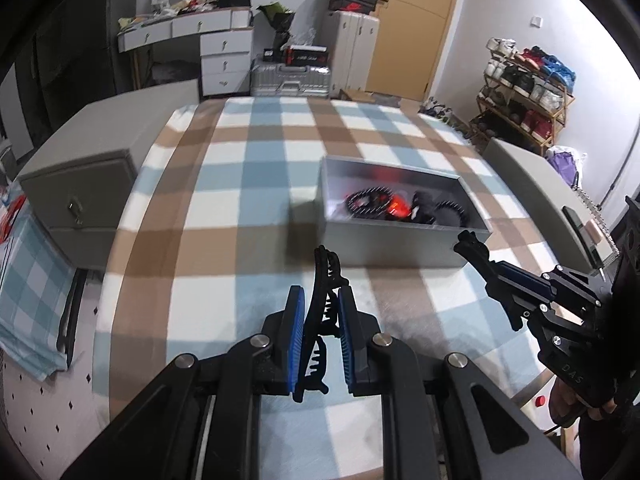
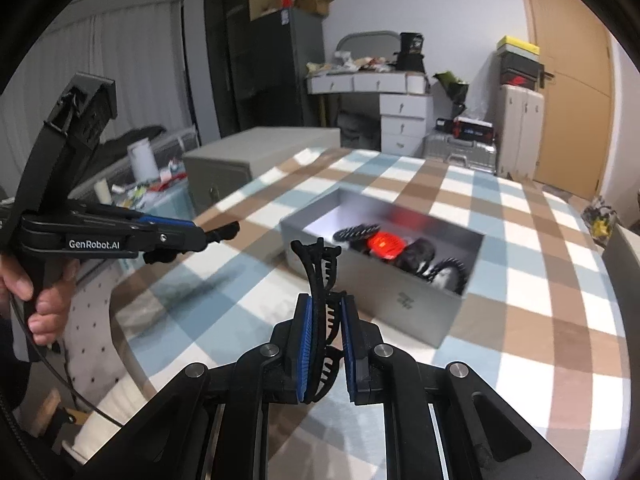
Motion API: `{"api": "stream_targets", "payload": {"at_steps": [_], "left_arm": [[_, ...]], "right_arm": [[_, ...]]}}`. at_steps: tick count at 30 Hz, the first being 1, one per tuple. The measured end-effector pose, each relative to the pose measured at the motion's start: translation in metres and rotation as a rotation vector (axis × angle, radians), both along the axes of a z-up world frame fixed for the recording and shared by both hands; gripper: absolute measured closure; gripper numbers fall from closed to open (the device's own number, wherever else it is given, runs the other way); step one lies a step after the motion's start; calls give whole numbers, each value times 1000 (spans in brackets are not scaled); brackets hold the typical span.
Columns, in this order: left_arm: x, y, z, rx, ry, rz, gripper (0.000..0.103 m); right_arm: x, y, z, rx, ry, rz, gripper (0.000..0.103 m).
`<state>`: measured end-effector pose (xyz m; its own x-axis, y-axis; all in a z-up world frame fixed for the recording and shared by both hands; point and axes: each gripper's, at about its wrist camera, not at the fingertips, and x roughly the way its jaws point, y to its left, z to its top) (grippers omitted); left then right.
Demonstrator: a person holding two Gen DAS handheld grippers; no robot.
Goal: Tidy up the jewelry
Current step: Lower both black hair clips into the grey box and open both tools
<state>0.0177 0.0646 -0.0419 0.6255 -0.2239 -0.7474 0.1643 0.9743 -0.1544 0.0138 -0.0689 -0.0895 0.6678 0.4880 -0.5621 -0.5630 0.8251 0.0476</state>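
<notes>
Above checked cloth (image 1: pixel 248 184), clip (image 1: pixel 326 280) lengthwise, tip forward.

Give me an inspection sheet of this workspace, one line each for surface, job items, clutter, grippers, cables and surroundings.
Surface: checked cloth covers the table.
Job's things: open grey box holds black and red accessories; a black hair clip in each gripper.
Clutter: nothing seen on the cloth beyond the box.
Grippers: left gripper shut on left clip; right gripper shut on right clip; both short of the box.
Cables: black cable hangs below the left hand.
Surroundings: grey cabinet, drawers, suitcases, shoe rack, door.
</notes>
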Motion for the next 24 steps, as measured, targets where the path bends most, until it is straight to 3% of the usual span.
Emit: {"api": "stream_targets", "payload": {"at_steps": [11,24], "left_arm": [[40,-29,24,-42,-68,-57,91],[76,-58,29,-81,-80,-111,91]], "right_arm": [[30,-27,18,81,-34,-19,90],[77,-31,30,125,-61,7,90]]}}
